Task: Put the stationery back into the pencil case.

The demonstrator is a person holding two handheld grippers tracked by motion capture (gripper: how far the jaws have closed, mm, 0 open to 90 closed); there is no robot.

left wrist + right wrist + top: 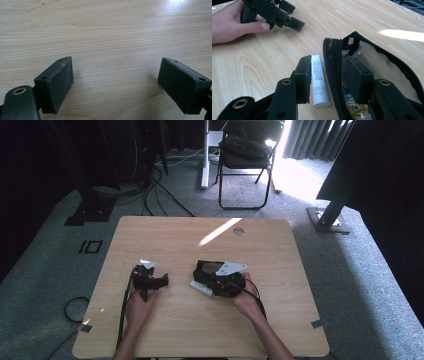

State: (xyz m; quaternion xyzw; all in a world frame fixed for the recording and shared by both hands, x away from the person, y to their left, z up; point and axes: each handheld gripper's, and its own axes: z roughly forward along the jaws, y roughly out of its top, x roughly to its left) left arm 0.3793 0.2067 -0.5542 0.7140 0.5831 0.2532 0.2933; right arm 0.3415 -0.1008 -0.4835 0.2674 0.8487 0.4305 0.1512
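Left tool: your left tool (pixel 151 281) rests low on the table (pixel 165 330) at the left, gripped by your left hand (pixel 140 309). In the left gripper view its jaws stand wide apart with bare wood between them, holding nothing.
Right tool: your right tool (pixel 329 77) sits at the pouch, held in your right hand (pixel 248 299). Its jaws stand about half open; one jaw is inside the pouch's mouth, the other outside, with the near edge of the pouch and the tube between them.
Grip: the outer jaw lies against the tube's side; you cannot tell from the pictures whether the pads press on anything.
Pouch: the black pouch (pixel 334 57) lies near the table's middle, its zipped mouth open, its rim standing up between the jaws. A printed item shows inside, too little of it to name.
Tube: the white tube (pixel 318 81) with small print lies flat on the table, just beside the pouch's outer wall and touching the outer jaw.
Other hand: in the right gripper view your left hand and its tool show far off, well apart from the pouch.
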